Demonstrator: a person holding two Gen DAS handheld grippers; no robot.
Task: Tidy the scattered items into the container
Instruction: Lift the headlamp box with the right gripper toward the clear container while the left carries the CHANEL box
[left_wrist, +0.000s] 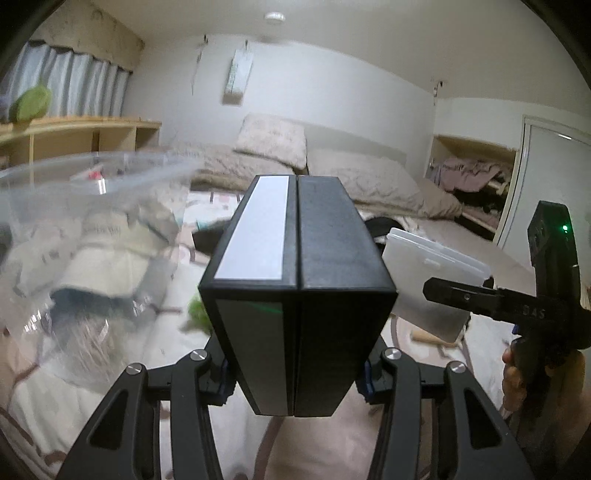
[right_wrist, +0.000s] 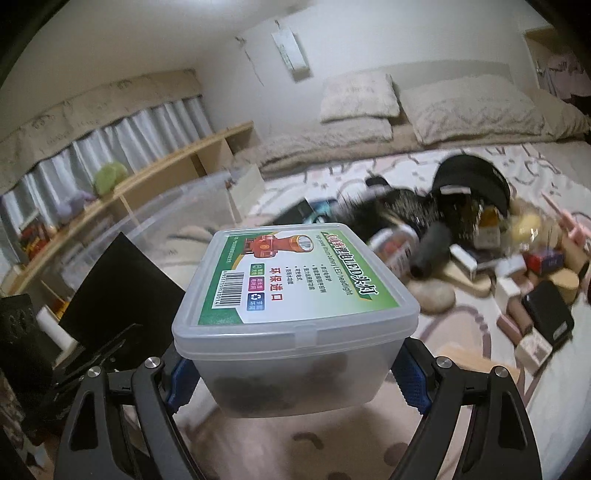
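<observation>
My left gripper (left_wrist: 297, 387) is shut on a black box with a white label (left_wrist: 295, 266) and holds it up in the air beside the clear plastic container (left_wrist: 92, 206), which stands to its left with several items inside. My right gripper (right_wrist: 286, 384) is shut on a translucent plastic headlight box with a green label (right_wrist: 291, 291). It also shows in the left wrist view (left_wrist: 432, 284), where the right gripper (left_wrist: 458, 291) is to the right. The black box (right_wrist: 118, 284) and the container (right_wrist: 155, 221) show at left in the right wrist view.
A pile of scattered items (right_wrist: 498, 251) lies on the patterned bed cover at right: a black cap (right_wrist: 469, 181), small boxes, a black power bank (right_wrist: 546, 314), wooden pieces. Pillows (right_wrist: 358, 96) lie at the far wall. A wooden shelf (right_wrist: 147, 177) runs along the left.
</observation>
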